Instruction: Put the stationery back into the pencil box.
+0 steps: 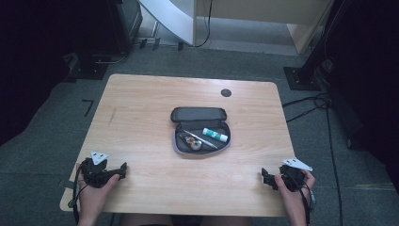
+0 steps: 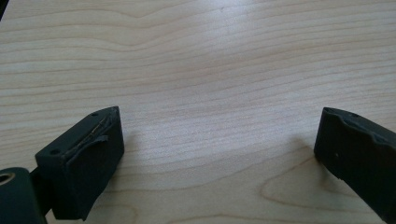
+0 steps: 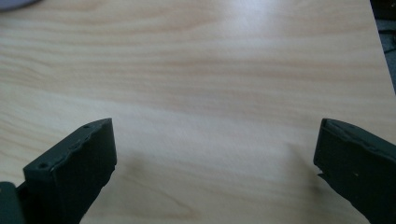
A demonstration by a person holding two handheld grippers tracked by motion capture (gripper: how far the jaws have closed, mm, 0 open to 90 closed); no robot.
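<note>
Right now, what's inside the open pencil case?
In the pencil case: a white tube with a green cap, a silver pen and a small roundish item too blurred to identify. Anything beneath them is hidden.

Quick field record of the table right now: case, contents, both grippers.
table: light wood
pencil case: open, at table centre
contents: glue stick, pen, a small round item, too blurred to name
left gripper: open, empty, near front left edge
right gripper: open, empty, near front right edge
contact with case: none

Open pencil case (image 1: 200, 134) mid-table (image 1: 141, 103), between and beyond left gripper (image 1: 123, 169) and right gripper (image 1: 264, 176), glue stick (image 1: 215, 135) inside
</note>
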